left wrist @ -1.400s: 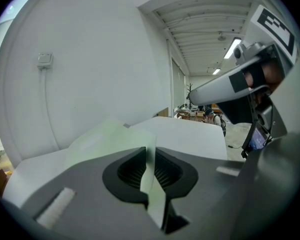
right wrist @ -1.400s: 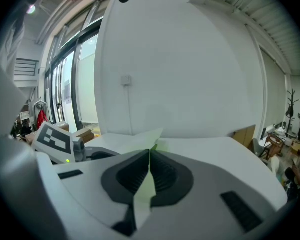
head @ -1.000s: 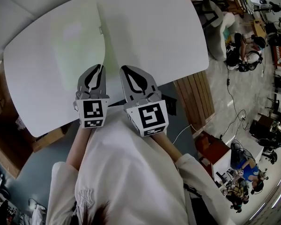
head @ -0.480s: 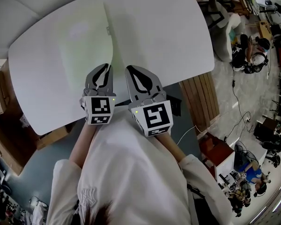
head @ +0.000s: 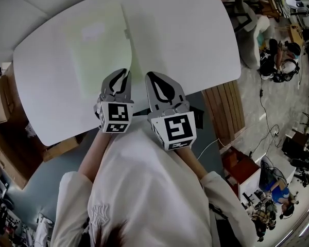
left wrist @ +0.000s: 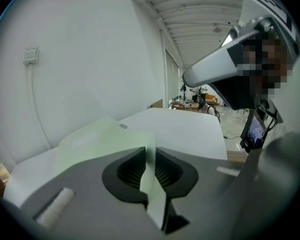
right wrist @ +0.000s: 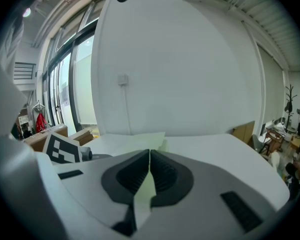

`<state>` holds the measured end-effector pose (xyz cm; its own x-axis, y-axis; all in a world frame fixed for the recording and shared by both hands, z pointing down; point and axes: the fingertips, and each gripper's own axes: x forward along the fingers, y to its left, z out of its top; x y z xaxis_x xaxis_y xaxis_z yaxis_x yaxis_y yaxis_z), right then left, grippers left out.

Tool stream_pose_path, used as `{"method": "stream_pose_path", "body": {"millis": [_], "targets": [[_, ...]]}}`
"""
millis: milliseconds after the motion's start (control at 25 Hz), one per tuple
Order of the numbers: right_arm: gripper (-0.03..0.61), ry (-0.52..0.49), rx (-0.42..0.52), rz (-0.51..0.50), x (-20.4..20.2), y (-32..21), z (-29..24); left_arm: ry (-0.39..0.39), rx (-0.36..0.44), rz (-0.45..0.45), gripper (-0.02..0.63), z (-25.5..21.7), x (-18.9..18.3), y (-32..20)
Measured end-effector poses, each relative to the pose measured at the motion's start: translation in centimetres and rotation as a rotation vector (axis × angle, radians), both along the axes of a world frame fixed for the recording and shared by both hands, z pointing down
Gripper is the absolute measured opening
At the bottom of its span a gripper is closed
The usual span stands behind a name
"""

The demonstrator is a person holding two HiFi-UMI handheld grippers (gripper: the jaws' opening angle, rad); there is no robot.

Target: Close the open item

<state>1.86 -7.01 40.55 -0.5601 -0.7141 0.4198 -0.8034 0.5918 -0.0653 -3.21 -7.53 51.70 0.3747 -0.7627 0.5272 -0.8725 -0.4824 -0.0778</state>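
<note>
Left claw [head: 122, 76] and right claw [head: 153, 81] both clamp the folder [head: 95, 50]; it lies upper left, long axis up-frame, left claw nearer.

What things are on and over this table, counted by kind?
Green folder: 1
Grippers: 2, the left gripper and right gripper, both clamped on the folder's cover
White table: 1
Total: 4

The pale green paper folder [head: 95, 50] lies on the left half of the white rounded table [head: 190, 30]. Its cover rises at the near edge. There the left gripper [head: 124, 72] and, just right of it, the right gripper [head: 150, 76] both pinch the cover. Brown cardboard boxes [head: 1, 104] stand left of the table, and wooden slats [head: 221, 112] lie right of it.
</note>
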Motion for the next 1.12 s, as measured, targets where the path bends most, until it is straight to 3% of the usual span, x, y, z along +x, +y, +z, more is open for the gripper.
{"method": "stream_pose_path", "body": {"millis": [1120], "targets": [[0.011,0.003,-0.006,0.012,0.1,-0.1,0.2,-0.064,-0.043,0.053,0.043,2.7,0.8,-0.2]]}}
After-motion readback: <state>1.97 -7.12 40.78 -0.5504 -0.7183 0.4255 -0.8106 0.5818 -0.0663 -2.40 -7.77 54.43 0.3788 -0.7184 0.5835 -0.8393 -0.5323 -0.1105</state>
